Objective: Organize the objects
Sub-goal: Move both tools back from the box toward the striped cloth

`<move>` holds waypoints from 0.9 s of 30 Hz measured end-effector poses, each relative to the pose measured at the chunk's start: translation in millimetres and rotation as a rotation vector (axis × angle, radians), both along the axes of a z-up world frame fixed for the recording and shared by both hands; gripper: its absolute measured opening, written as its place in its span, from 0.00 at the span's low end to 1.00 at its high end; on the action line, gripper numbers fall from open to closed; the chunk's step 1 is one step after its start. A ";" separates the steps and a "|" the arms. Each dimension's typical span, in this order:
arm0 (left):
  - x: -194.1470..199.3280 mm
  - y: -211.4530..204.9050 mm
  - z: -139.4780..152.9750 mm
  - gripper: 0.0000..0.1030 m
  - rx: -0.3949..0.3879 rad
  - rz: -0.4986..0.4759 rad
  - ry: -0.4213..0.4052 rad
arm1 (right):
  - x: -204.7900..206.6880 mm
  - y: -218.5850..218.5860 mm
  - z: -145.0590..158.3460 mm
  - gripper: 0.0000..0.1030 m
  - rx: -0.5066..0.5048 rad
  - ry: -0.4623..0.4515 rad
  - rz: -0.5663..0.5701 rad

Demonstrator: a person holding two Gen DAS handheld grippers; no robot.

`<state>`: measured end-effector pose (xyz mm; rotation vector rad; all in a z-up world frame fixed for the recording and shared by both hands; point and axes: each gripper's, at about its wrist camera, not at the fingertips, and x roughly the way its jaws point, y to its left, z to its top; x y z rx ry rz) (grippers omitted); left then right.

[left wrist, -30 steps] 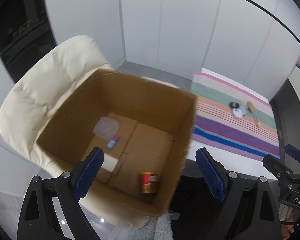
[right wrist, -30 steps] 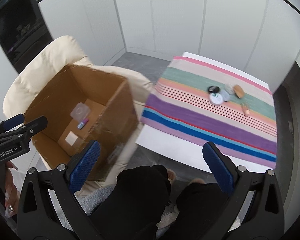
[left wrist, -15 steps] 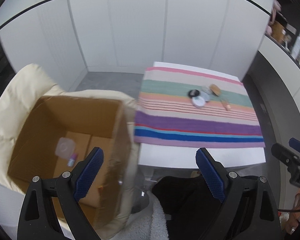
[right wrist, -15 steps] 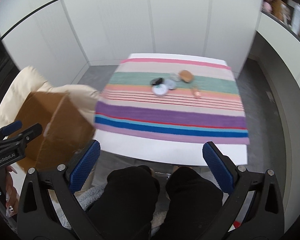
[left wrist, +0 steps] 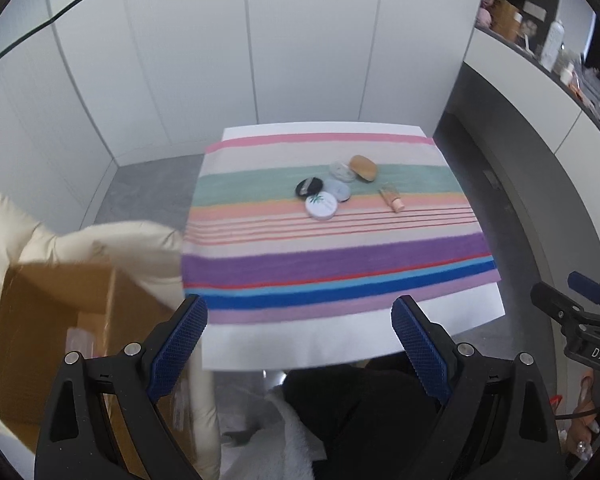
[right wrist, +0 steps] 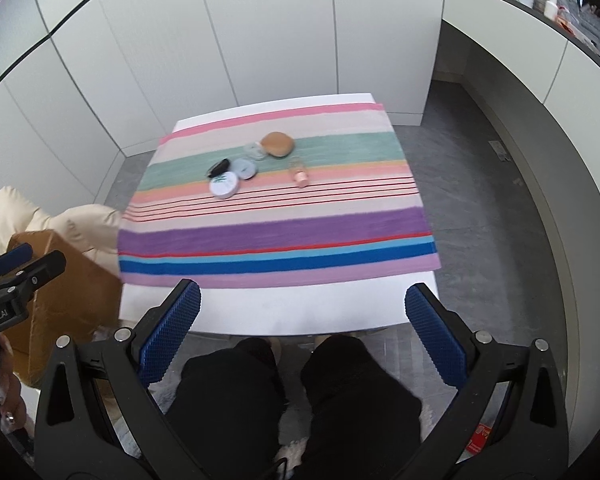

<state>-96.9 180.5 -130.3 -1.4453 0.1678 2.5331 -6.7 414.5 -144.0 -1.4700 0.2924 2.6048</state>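
We are holding the left gripper (left wrist: 298, 336) and the right gripper (right wrist: 302, 324) above the near edge of the tabletop (right wrist: 284, 312), each with its blue-padded fingers (right wrist: 171, 332) spread wide apart, gripping and touching nothing. The small items are lying clustered toward the far edge of the striped cloth (left wrist: 332, 256): a white round tin (left wrist: 321, 206) touching a black compact (left wrist: 309, 187) and a pale blue tin (left wrist: 337, 189), with a clear jar (left wrist: 342, 171), a tan sponge (left wrist: 363, 167) and a pink bottle (left wrist: 392, 199) just beside them. The cardboard box (left wrist: 56, 340) is sitting on a cream cushioned chair (left wrist: 112, 244) off the tabletop's left edge.
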 end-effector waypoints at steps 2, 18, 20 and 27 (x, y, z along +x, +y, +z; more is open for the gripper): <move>-11.6 10.5 -0.8 0.92 -0.022 -0.017 0.017 | -7.7 9.4 -5.9 1.00 0.010 -0.003 -0.005; -143.2 64.5 -127.9 0.96 -0.101 -0.079 -0.178 | -121.5 51.3 -95.3 1.00 0.025 -0.009 0.031; -159.7 70.5 -147.9 0.96 -0.083 -0.061 -0.187 | -140.0 49.2 -112.7 1.00 0.025 -0.009 0.048; -201.0 82.1 -214.5 0.96 -0.087 -0.022 -0.230 | -196.9 42.9 -173.6 1.00 -0.008 -0.009 0.140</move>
